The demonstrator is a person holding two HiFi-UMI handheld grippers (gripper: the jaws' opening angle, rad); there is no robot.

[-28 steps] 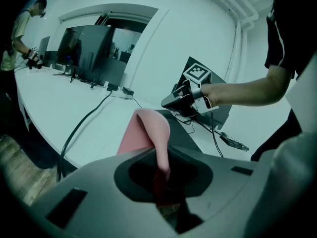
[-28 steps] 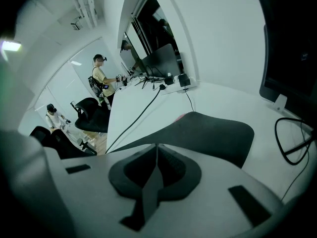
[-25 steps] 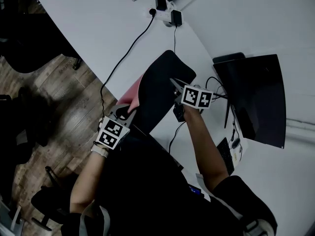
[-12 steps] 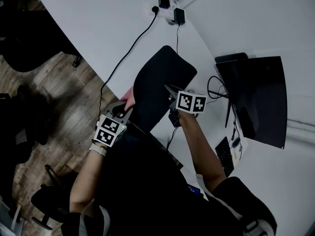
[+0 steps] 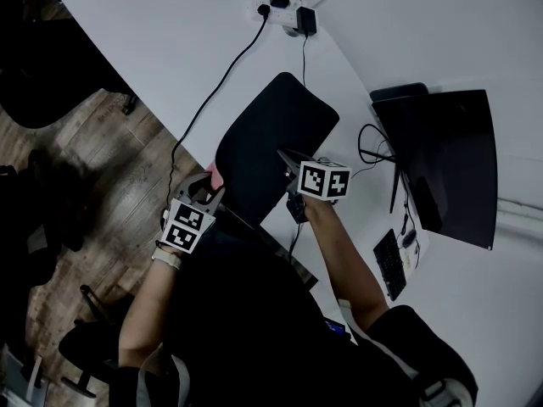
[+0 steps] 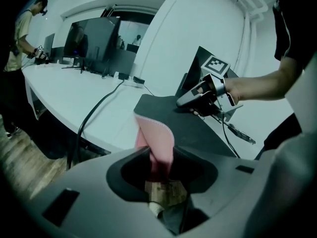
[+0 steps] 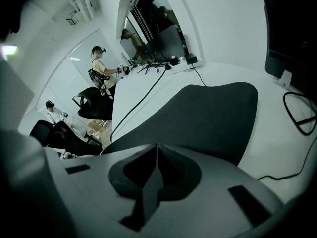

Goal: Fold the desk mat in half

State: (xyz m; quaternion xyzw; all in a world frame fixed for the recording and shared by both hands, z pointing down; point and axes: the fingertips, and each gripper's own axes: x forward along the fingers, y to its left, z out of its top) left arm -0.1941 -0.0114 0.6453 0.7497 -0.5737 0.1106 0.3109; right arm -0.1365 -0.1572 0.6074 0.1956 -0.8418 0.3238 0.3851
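This is an open-plan office used as a recording room. A long white curved desk (image 5: pixel 170 49) runs along a white wall, carrying a dark flat monitor on a stand (image 5: pixel 450 168), a black keyboard (image 5: pixel 390 265), black plug adapters (image 5: pixel 293 19) and a black power cable trailing over its edge (image 5: pixel 221 87). The floor is wood-look planking (image 5: pixel 110 168), with black swivel chairs (image 7: pixel 94 103) on it. Further down the desk stand more dark screens (image 6: pixel 94 43), and a standing person in a pale shirt (image 6: pixel 22 38) works there.
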